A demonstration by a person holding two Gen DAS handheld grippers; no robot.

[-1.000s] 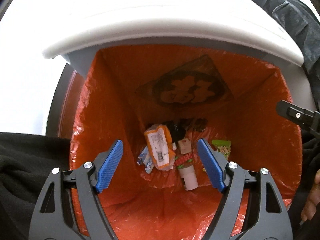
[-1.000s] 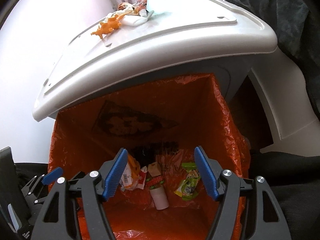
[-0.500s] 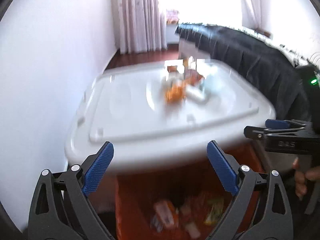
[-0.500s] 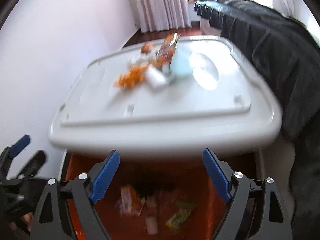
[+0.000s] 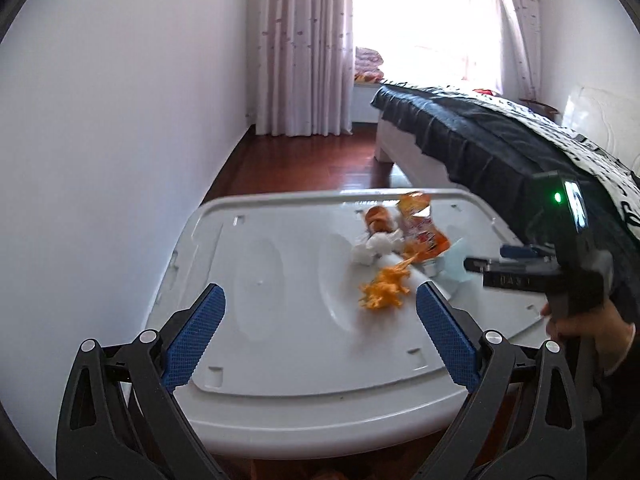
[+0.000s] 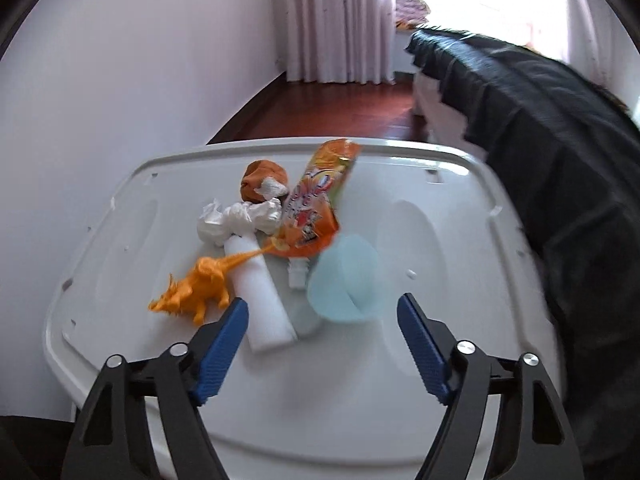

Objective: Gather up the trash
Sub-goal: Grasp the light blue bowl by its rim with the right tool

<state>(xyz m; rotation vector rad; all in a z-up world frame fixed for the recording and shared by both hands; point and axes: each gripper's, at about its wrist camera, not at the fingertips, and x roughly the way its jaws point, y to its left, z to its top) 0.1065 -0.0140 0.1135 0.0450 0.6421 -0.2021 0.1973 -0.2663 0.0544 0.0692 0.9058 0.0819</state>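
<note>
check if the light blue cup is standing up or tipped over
Tipped over: the light blue cup lies on its side on the white lid, its round mouth facing the camera.

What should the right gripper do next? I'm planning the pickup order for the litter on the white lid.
Probably ease the right gripper forward and down onto the pale blue cup. Its jaws are open and empty, and the cup lies on its side nearest them on the white lid, clear of the orange snack wrapper and toy dinosaur.
</note>
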